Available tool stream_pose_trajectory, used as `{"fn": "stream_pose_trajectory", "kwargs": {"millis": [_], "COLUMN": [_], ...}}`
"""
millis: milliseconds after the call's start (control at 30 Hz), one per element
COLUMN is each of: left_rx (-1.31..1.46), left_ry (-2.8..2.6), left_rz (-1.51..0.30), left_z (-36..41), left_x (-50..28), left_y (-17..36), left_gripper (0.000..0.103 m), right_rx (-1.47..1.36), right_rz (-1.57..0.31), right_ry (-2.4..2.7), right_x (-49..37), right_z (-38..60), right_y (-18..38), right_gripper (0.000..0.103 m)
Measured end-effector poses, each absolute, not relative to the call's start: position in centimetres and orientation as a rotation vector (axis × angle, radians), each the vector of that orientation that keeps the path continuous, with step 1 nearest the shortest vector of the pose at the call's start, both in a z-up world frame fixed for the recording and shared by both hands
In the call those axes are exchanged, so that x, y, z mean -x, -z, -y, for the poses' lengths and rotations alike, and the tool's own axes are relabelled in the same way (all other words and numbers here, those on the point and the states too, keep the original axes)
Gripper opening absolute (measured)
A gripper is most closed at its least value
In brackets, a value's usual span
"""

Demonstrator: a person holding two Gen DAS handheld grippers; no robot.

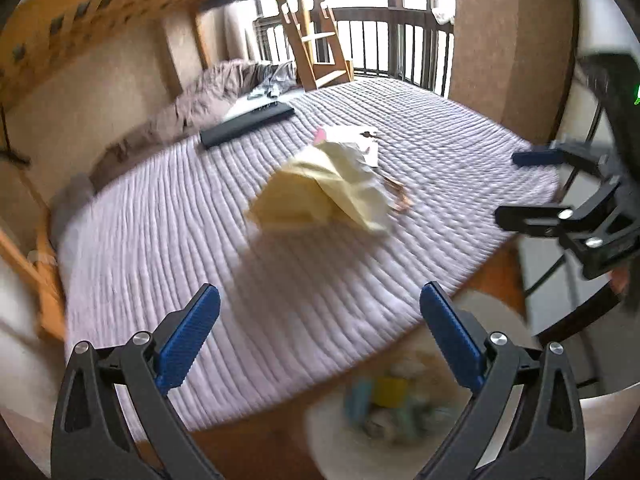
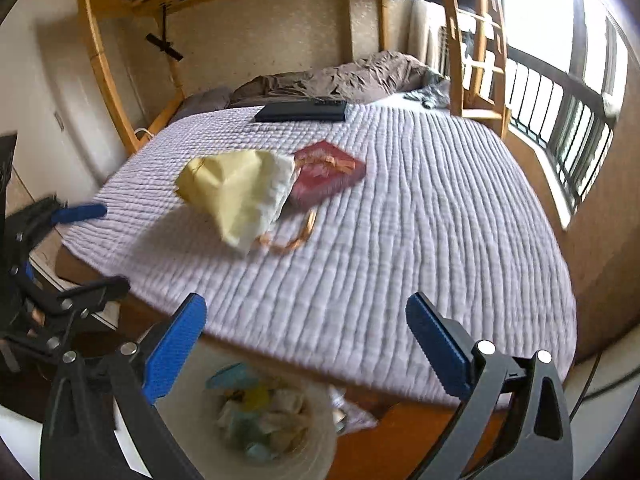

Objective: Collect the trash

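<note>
- Left wrist view: left tongs (image 1: pixel 320 322) wide open, nothing between the blue pads, held above the near edge of the bed (image 1: pixel 168 248).
- Crumpled yellow paper bag (image 1: pixel 320 192) in the middle of the quilt, well apart from both tongs; brown handle loop (image 1: pixel 400 200) lying at its right side.
- Right tongs (image 1: pixel 532 184) visible at the right edge, also spread open and empty.
- White trash bin (image 1: pixel 472 316) on the floor just below the bed edge, already with some blurred rubbish inside.
- Better to approach the bag from above at a raised fold, not at the flat part, because thin paper probably slips or tears.

- Right wrist view: right tongs (image 2: pixel 306 318) wide open, holding nothing, over the foot of the bed.
- Same yellow bag (image 2: pixel 240 192) left of centre; red box (image 2: pixel 328 172) touching its right side, partly under the bag mouth.
- Trash bin (image 2: pixel 320 436) directly below, between the two fingers.
- Black flat device (image 2: pixel 300 112) further back, likely not trash; best left alone.
- Advisable to take one item with each tongs, close firmly, lift clear of the quilt, then release only when above the bin opening.
</note>
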State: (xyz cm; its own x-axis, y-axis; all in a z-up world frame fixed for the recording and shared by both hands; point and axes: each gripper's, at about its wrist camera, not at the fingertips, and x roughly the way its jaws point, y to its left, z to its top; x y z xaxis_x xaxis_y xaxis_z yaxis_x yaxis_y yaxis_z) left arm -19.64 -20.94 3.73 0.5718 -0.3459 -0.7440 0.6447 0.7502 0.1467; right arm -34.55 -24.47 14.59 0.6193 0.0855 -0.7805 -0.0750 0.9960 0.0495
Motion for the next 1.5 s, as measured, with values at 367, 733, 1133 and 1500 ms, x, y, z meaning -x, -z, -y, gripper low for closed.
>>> {"fn": "stream_pose_trajectory", "kwargs": {"millis": [367,733,1133,1500], "left_rx": [-0.62,-0.627,-0.587,-0.456], "left_ry": [0.63,0.783,0.818,0.74], "left_rz": [-0.736,-0.721,-0.791,-0.802], "left_z": [24.6,25.4,25.2,24.0], "left_x": [12.9,10.4,8.2,8.7], "left_y": [-0.9,-1.1,-0.2,-1.4], "left_gripper": [0.101,0.101,0.071,0.063], "right_rx": [0.116,0.079,0.081,-0.023], "right_rz": [-0.958,-1.017,-1.039,-0.988], "right_ry": [-0.134,-0.387,-0.504,-0.408], "right_x": [23.7,16.4,13.5,14.9], "right_z": [26.8,28.0,27.4,29.3], "right_y": [-12.7,-10.7,-9.1,-10.8], "right_gripper": [0.098,0.098,0.095,0.088]}}
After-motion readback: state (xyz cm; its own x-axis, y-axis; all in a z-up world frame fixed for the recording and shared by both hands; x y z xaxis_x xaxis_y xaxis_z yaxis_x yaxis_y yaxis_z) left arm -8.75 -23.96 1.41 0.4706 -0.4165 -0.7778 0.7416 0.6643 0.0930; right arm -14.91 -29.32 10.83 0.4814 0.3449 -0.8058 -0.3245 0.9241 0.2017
